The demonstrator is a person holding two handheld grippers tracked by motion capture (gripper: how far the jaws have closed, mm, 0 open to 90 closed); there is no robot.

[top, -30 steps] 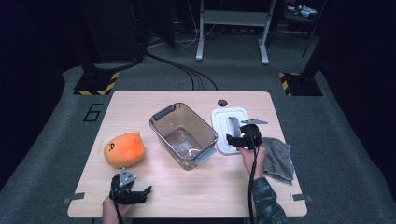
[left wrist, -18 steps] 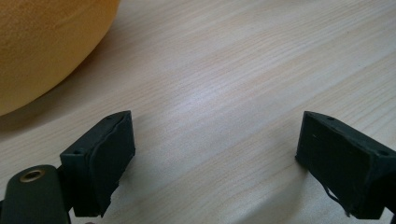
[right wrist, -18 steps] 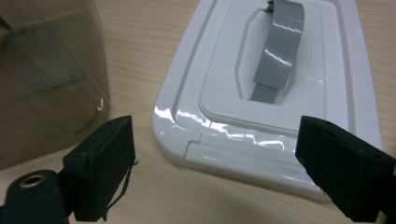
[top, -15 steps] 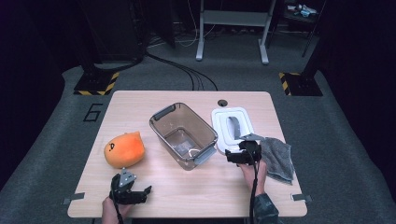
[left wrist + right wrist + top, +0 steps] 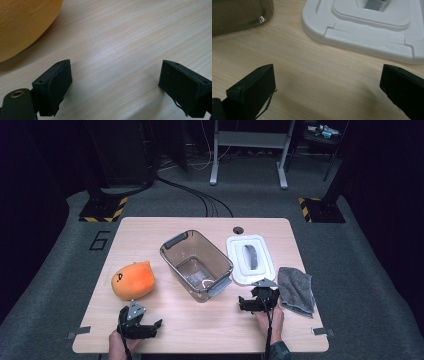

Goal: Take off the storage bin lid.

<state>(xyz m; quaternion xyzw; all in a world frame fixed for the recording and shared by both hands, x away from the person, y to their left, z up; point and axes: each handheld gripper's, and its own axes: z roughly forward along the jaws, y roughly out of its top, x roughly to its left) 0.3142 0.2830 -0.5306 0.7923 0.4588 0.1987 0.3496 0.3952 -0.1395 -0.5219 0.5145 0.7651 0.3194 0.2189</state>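
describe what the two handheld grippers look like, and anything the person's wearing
Both the left gripper and right gripper are black, each with two blocky black jaws and a grey three-cornered plate on top. A thin black cable trails from the right one toward the table edge. A dark patterned sleeve covers the right wrist.

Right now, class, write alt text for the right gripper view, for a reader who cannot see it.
Two open black tongs hover over a bare wooden table with nothing between them. Beyond them lies a white plastic lid, flat on the table, and the corner of a clear brownish bin sits at upper left.
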